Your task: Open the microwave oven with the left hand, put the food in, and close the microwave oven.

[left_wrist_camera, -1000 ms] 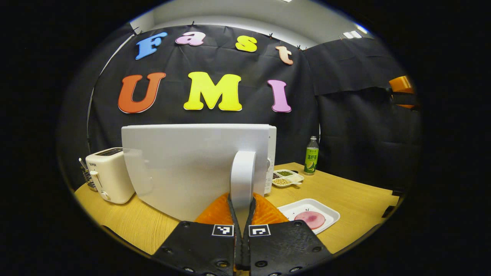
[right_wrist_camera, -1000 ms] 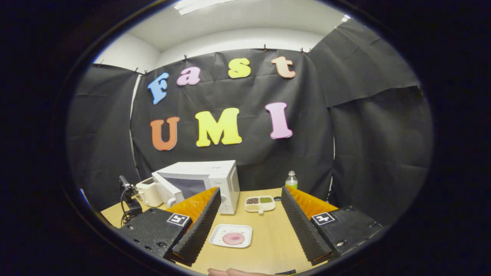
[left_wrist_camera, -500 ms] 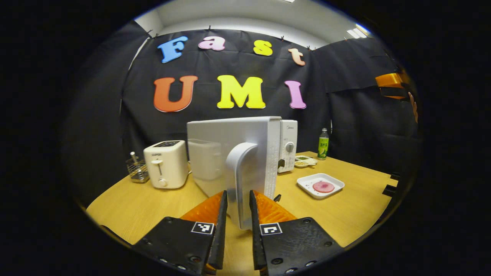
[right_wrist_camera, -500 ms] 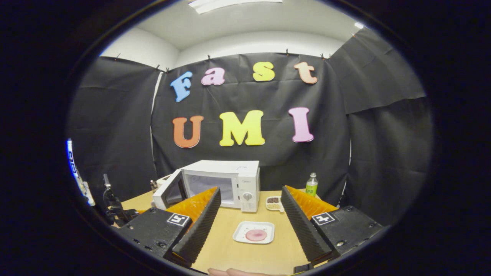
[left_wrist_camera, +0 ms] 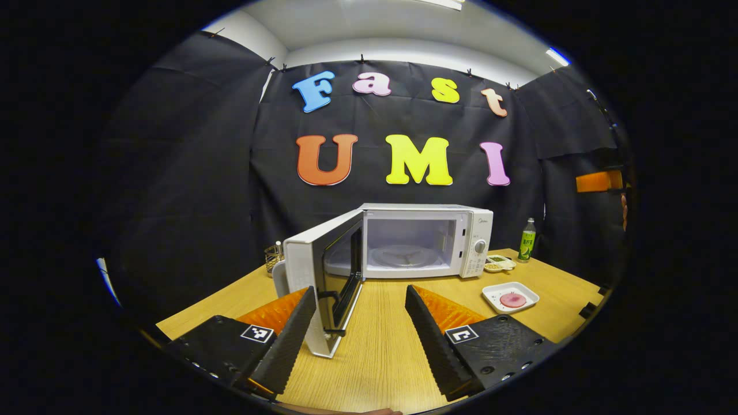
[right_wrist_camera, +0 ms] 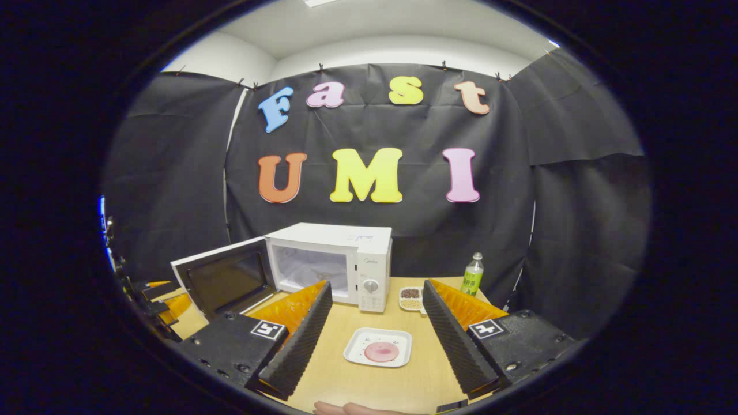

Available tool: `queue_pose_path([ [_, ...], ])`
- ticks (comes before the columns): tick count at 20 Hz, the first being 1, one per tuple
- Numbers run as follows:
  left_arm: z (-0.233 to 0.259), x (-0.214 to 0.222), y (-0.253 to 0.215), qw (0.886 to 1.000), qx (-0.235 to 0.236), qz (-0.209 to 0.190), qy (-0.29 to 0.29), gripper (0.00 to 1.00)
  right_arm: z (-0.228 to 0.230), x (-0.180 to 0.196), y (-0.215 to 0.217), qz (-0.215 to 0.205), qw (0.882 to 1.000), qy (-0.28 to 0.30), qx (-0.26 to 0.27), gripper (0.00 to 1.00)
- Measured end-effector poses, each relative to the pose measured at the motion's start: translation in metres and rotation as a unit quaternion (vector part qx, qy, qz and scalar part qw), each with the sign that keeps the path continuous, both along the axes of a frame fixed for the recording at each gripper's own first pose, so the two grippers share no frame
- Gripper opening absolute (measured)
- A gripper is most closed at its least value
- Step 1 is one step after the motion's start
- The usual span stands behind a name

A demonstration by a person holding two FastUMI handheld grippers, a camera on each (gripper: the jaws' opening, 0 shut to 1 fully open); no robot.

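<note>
Left gripper view: left gripper (left_wrist_camera: 356,328) hanging with fingers wide, holding nothing. Microwave (left_wrist_camera: 426,239) sitting on wooden worktop (left_wrist_camera: 380,346), door (left_wrist_camera: 328,282) swung open. Food (left_wrist_camera: 512,300) lying on white tray (left_wrist_camera: 496,293), right of microwave.

Right gripper view: right gripper (right_wrist_camera: 375,328) pointing at food, fingers wide, empty. Opening step looking done; next move calling for picking up tray. Black cloth walling booth.

Black cloth (right_wrist_camera: 173,173) hangs on clips as the booth's walls, creased and draped on three sides — above it a white wall (right_wrist_camera: 369,49) and a white ceiling (left_wrist_camera: 346,23) with a bright light panel (left_wrist_camera: 556,56). A light wooden tabletop (left_wrist_camera: 380,357) fills the lower part, its far edge against the cloth.
</note>
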State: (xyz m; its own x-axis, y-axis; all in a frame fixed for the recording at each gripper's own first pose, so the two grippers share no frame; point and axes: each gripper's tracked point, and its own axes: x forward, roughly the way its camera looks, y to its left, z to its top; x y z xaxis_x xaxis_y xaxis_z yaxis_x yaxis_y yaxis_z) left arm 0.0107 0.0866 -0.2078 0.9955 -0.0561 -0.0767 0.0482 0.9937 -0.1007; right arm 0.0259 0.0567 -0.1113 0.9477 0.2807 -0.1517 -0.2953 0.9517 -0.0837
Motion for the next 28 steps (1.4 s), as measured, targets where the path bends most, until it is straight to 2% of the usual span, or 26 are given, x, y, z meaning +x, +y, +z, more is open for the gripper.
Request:
queue_pose_path([
  [1,0.011,0.002,-0.002,1.0,-0.004,0.002,-0.001,0.81,-0.004,0.01,-0.004,-0.002,1.0,0.013,0.0,1.0],
  [2,0.019,0.004,-0.006,1.0,-0.004,0.0,-0.002,0.95,-0.011,0.02,-0.009,-0.004,1.0,0.028,-0.004,1.0],
  [3,0.028,0.006,-0.009,1.0,-0.006,0.003,-0.001,0.95,-0.018,0.031,-0.016,-0.009,0.999,0.046,-0.01,1.0],
  [4,0.036,0.008,-0.012,1.0,-0.008,0.003,-0.003,0.84,-0.021,0.043,-0.023,-0.014,0.998,0.057,-0.018,0.92],
  [5,0.044,0.011,-0.017,1.0,-0.012,0.0,-0.001,0.95,-0.025,0.054,-0.031,-0.021,0.997,0.066,-0.025,1.0],
  [6,0.05,0.013,-0.02,1.0,-0.015,0.001,-0.002,0.95,-0.031,0.065,-0.038,-0.026,0.996,0.078,-0.031,1.0],
  [7,0.057,0.018,-0.022,1.0,-0.017,0.004,-0.002,0.95,-0.041,0.076,-0.044,-0.028,0.994,0.098,-0.037,0.92],
  [8,0.064,0.022,-0.023,1.0,-0.016,0.006,-0.006,0.84,-0.051,0.086,-0.048,-0.026,0.992,0.12,-0.042,1.0],
  [9,0.071,0.025,-0.024,1.0,-0.013,0.01,-0.011,0.95,-0.061,0.094,-0.051,-0.023,0.989,0.141,-0.049,1.0],
  [11,0.081,0.032,-0.027,1.0,-0.008,0.016,-0.017,0.95,-0.09,0.114,-0.06,-0.021,0.978,0.197,-0.065,1.0],
  [13,0.092,0.036,-0.035,1.0,-0.006,0.018,-0.019,0.95,-0.128,0.129,-0.064,-0.016,0.96,0.27,-0.07,1.0],
  [15,0.103,0.038,-0.039,1.0,-0.005,0.022,-0.022,0.95,-0.166,0.131,-0.056,0.002,0.934,0.353,-0.052,1.0],
  [16,0.108,0.039,-0.043,0.999,-0.004,0.02,-0.025,0.95,-0.183,0.132,-0.053,0.005,0.919,0.391,-0.044,0.97],
  [17,0.112,0.037,-0.047,0.999,-0.005,0.018,-0.025,0.95,-0.198,0.134,-0.05,0.01,0.907,0.42,-0.037,0.84],
  [18,0.117,0.036,-0.05,0.999,-0.008,0.016,-0.028,0.95,-0.211,0.136,-0.048,0.014,0.895,0.444,-0.033,0.82],
  [19,0.121,0.035,-0.053,0.999,-0.009,0.014,-0.031,0.95,-0.223,0.137,-0.046,0.017,0.884,0.466,-0.03,0.9],
  [20,0.125,0.034,-0.055,0.999,-0.006,0.014,-0.036,0.95,-0.234,0.14,-0.047,0.012,0.874,0.486,-0.027,0.75],
  [21,0.128,0.032,-0.056,0.999,0.0,0.015,-0.04,0.95,-0.244,0.14,-0.045,0.01,0.864,0.503,-0.029,0.72],
  [22,0.129,0.031,-0.057,0.999,0.004,0.015,-0.043,0.95,-0.254,0.138,-0.043,0.013,0.856,0.516,-0.028,0.78],
  [23,0.13,0.029,-0.06,0.999,0.008,0.015,-0.045,0.95,-0.264,0.14,-0.042,0.011,0.849,0.528,-0.023,0.65],
  [24,0.13,0.029,-0.062,0.999,0.012,0.014,-0.045,0.95,-0.272,0.14,-0.043,0.009,0.839,0.544,-0.019,0.6],
  [26,0.131,0.026,-0.064,0.999,0.02,0.015,-0.043,0.95,-0.283,0.14,-0.045,0.006,0.819,0.574,0.0,0.64],
  [27,0.13,0.026,-0.064,0.999,0.023,0.017,-0.042,0.95,-0.287,0.142,-0.042,0.005,0.811,0.585,0.013,0.62],
  [28,0.131,0.025,-0.064,0.999,0.024,0.018,-0.043,0.95,-0.289,0.143,-0.038,0.012,0.802,0.597,0.023,0.44],
])
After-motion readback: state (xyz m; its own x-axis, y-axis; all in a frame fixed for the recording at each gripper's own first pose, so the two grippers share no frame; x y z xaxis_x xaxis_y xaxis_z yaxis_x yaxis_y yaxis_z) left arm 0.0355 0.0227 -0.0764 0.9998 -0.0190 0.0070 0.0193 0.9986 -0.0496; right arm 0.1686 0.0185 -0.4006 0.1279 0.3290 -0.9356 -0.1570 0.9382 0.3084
